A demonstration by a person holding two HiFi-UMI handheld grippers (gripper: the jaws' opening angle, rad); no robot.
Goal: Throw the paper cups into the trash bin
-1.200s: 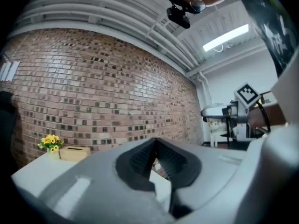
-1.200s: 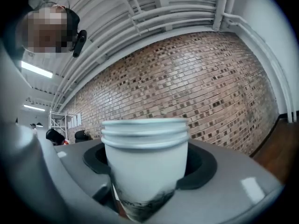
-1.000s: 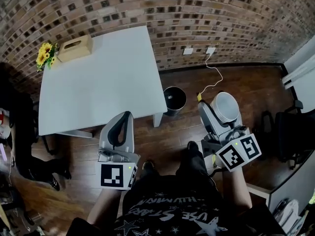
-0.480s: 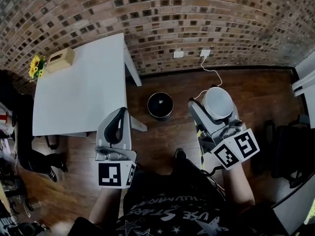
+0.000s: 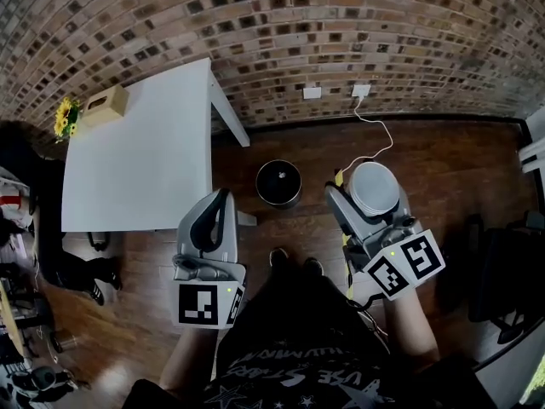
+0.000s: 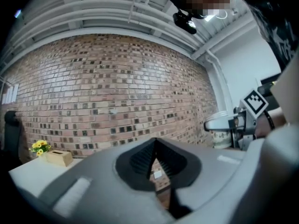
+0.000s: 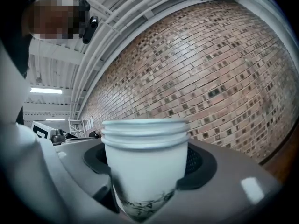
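Step in hand: carrying to the bin, no drop yet. Right gripper point(image 5: 370, 201) is clamped on the paper cups point(image 5: 375, 186), jaws wide around the wall. It looks like a nested stack, going by the layered rims, and it's upright. The cups sit just right of the trash bin point(image 5: 278, 182), near it but not over its mouth. Left gripper point(image 5: 220, 201) is clenched on nothing, left of the bin on the person's side. The tabletop point(image 5: 136, 160) is left of the bin too.

Next move, my read: swing the right gripper across until the stack is over the bin opening, then release. The mouth looks small, so an off-centre drop could clip the rim.
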